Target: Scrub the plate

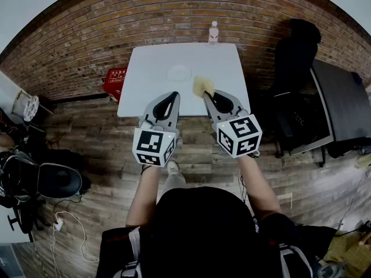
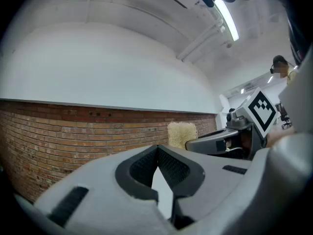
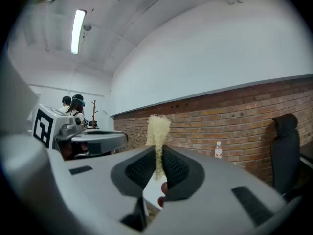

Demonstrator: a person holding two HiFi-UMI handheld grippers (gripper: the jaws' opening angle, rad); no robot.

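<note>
- Pinching the scrubber (image 1: 203,86) by its near edge, the right gripper (image 1: 207,97) was clenched on it; hard rubbing could have pulled the floppy pad out of the jaws.
- The left gripper (image 1: 173,97) was closed on nothing, and both tools were held up at the near side of the table (image 1: 139,91).
- The plate (image 1: 178,73) lay unheld at mid-table, pale on white; a one-sided push could have slid it far, toward the bottle (image 1: 213,32).
- Its faint rim could have been misjudged on approach, so the pad might have landed on bare table instead.
</note>
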